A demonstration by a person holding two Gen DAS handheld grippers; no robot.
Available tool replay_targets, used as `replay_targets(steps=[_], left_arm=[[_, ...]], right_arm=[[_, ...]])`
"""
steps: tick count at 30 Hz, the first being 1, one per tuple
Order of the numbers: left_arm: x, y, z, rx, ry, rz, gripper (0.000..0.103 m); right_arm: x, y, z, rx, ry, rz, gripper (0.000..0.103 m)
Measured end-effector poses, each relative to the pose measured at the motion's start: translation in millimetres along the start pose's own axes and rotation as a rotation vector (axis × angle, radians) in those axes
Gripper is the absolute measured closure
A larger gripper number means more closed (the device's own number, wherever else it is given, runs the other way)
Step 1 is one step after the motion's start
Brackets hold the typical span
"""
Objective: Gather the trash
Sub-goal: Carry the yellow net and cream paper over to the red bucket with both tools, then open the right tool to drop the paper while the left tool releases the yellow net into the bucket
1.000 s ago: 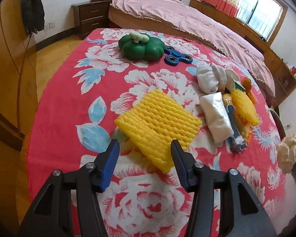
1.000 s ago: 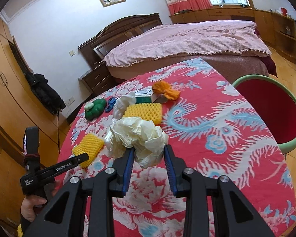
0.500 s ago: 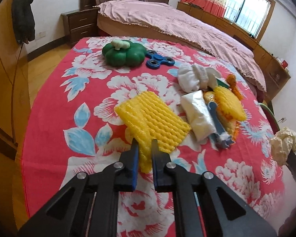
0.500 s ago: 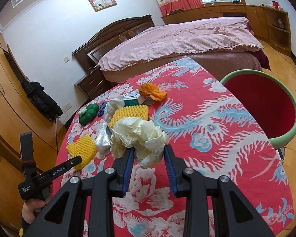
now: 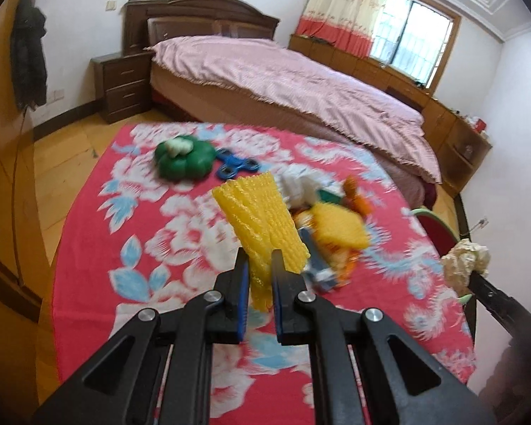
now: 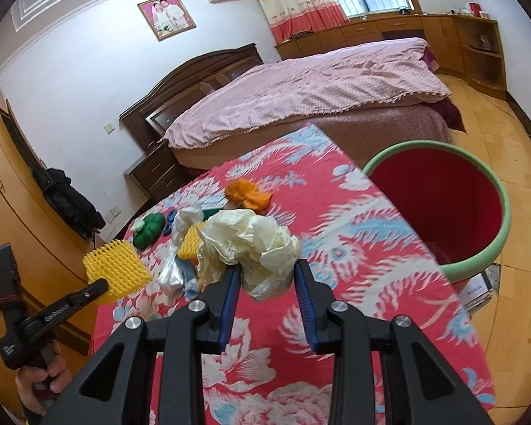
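My left gripper (image 5: 259,265) is shut on one end of a yellow foam fruit net (image 5: 262,219) and holds it tilted above the red floral tablecloth (image 5: 124,212). In the right wrist view that net (image 6: 118,271) hangs from the left gripper (image 6: 101,285) at the left. My right gripper (image 6: 265,276) is shut on a crumpled cream wad (image 6: 255,244), seen in the left wrist view as a cream wad (image 5: 465,260) at the right edge. A red bin with a green rim (image 6: 492,244) stands on the floor beside the table's right edge.
On the cloth lie a green pumpkin toy (image 5: 182,159), a blue spinner (image 5: 235,168), a white wad (image 5: 297,186), a second yellow net (image 5: 340,228), an orange scrap (image 6: 246,194) and a clear bag (image 6: 170,272). A bed (image 6: 301,95) stands behind; a hand (image 6: 42,386) grips the left tool.
The left gripper shut on the yellow net's near edge and lifted it off the cloth. The right gripper, still holding the cream wad, shifted sideways, and the red bin looms larger.
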State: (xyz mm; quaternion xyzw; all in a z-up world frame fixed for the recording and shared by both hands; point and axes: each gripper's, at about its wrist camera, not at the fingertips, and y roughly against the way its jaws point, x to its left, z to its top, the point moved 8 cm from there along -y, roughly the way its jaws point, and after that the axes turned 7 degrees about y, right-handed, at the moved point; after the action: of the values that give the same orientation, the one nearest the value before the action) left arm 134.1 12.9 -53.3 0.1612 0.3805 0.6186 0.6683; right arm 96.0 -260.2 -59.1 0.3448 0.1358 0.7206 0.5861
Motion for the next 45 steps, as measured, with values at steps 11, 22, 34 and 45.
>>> replay_targets(steps=[11,22,34,45], left_arm=[[-95,-24,7,0.053,-0.119,-0.144,0.093],[-198,-67,-7,0.115,-0.261,-0.24,0.093],[-284,-117,-40,0.204,-0.389,-0.325,0.093],[-314,-145,-57,0.251,-0.435,-0.325,0.069]], right_arm=[[-58,15,24,-0.044,-0.064,-0.088,0.068],[-132,11,28,-0.041,-0.162,-0.181,0.067],[-205,-8,19,0.003,-0.248,-0.248,0.065],[-234,-11,13,0.002,-0.299,-0.261,0.065]])
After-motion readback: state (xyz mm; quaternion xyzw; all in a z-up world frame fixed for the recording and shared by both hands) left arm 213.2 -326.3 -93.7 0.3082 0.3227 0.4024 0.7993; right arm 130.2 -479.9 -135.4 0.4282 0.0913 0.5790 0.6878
